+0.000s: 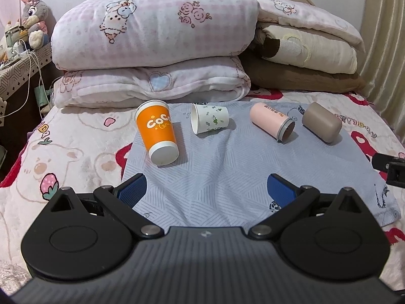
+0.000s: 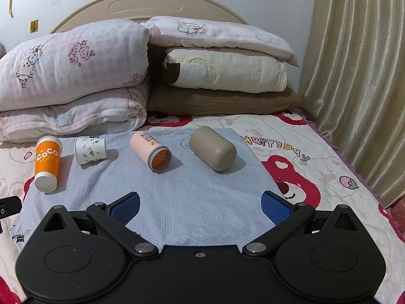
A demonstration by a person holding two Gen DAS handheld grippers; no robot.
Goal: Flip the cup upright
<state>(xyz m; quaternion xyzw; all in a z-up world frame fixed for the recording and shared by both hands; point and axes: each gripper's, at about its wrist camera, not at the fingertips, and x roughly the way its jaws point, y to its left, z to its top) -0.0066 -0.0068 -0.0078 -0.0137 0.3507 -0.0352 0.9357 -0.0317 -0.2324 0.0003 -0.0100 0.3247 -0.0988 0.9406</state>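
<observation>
Several cups lie on their sides on a grey-blue cloth (image 1: 215, 167) on the bed. From the left they are an orange paper cup (image 1: 157, 133) (image 2: 47, 160), a small white cup with green print (image 1: 210, 122) (image 2: 90, 150), a pink cup (image 1: 272, 121) (image 2: 152, 150) with its mouth facing me, and a taupe cup (image 1: 321, 122) (image 2: 213, 148). My left gripper (image 1: 206, 191) is open and empty, short of the orange and white cups. My right gripper (image 2: 200, 209) is open and empty, short of the pink and taupe cups.
Folded quilts and pillows (image 1: 152, 45) (image 2: 222, 68) are stacked behind the cups. A curtain (image 2: 354, 63) hangs at the right. A bedside stand with a plush rabbit (image 1: 33, 17) and cables is at the left. The right gripper's edge (image 1: 389, 167) shows in the left wrist view.
</observation>
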